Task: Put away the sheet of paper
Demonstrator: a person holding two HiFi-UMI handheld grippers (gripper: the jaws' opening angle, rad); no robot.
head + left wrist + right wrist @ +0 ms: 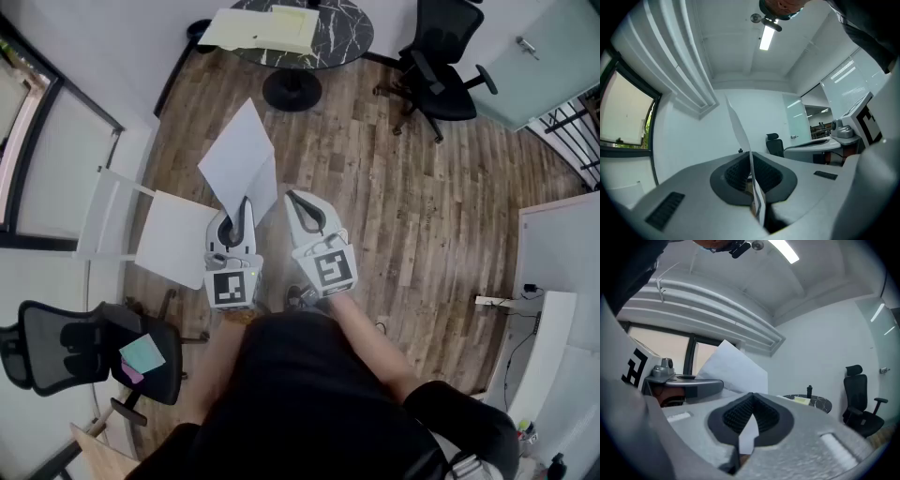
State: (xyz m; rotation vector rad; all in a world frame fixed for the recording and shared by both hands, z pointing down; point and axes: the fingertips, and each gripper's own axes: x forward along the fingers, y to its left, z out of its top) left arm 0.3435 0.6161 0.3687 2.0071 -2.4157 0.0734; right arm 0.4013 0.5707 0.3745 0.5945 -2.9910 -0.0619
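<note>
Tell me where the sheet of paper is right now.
Head view, left of centre: the sheet of paper is held up over the wooden floor, pinched in the left gripper, the right gripper at its edge, the round table beyond.

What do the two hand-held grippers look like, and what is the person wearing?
The left hand-held gripper and the right hand-held gripper are both white and smooth, with curved jaws lined by dark ribbed pads. Each has a cube at the back with black-and-white square markers on it. The person wears a black top.
</note>
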